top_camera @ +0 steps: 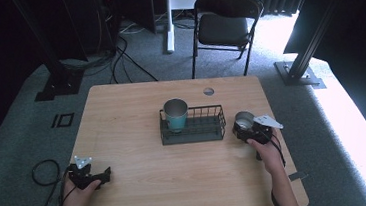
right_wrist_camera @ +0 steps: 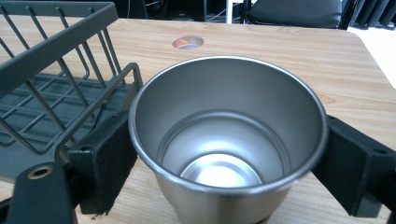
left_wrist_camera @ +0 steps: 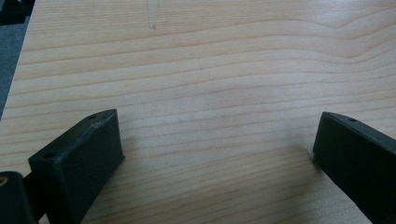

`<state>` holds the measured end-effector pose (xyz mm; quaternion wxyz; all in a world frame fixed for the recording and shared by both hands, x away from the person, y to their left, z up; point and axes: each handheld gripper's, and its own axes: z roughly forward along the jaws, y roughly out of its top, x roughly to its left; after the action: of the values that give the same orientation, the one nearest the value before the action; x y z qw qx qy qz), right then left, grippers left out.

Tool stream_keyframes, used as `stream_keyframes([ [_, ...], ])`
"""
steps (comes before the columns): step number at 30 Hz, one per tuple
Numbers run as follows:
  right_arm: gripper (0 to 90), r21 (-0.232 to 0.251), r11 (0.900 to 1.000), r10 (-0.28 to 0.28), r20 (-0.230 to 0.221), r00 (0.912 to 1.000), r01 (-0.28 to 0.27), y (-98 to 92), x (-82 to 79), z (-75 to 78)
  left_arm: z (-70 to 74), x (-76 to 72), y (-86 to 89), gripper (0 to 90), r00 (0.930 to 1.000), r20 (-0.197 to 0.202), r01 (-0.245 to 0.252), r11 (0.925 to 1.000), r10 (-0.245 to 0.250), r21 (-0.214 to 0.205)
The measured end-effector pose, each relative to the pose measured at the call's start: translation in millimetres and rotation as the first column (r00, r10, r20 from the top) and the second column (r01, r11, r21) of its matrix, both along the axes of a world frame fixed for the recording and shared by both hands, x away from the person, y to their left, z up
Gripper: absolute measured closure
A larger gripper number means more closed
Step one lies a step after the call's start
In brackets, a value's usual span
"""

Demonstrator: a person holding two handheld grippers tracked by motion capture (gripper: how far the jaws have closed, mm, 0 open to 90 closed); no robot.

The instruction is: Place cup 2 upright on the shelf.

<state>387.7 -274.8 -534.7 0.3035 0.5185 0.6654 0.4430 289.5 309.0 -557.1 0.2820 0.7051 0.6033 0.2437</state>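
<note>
Two grippers on table (top_camera: pixel 141 162), right gripper (top_camera: pixel 247 130) clamping steel cup (right_wrist_camera: pixel 229 140) beside wire basket (top_camera: pixel 193 132), left gripper (top_camera: pixel 108 172) wide open, empty

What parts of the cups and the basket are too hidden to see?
- Steel cup: its base is cut off by the bottom edge of the right gripper view, and the right gripper covers its sides in the high view.
- Teal cup: the basket wires hide its foot in the high view.
- Basket: the left edge of the right gripper view cuts it off.
- Left gripper: its jaws run past the bottom edge.
</note>
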Motion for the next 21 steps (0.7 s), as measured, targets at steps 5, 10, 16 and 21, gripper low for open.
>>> stream_keyframes([
  [5,13.0,-0.014,0.9999,-0.006,0.002,1.0000,0.006,1.6,1.8,0.7,0.0,0.0,0.0,2.2,1.0000,0.000,0.000,1.0000,0.000,0.000],
  [10,12.9,-0.006,0.9997,-0.023,-0.007,0.9997,0.022,3.4,3.5,1.9,0.0,0.0,0.0,2.2,1.0000,0.000,0.000,1.0000,0.000,0.000],
  [16,13.4,-0.009,0.9996,-0.028,-0.006,0.9996,0.028,4.7,5.1,3.7,0.2,-0.1,0.1,2.2,1.0000,-0.002,0.001,1.0000,-0.001,0.001],
  [21,13.9,-0.014,0.9997,-0.021,-0.012,0.9997,0.021,5.8,4.5,5.8,0.1,0.0,0.0,2.2,1.0000,-0.001,0.000,1.0000,0.000,0.001],
])
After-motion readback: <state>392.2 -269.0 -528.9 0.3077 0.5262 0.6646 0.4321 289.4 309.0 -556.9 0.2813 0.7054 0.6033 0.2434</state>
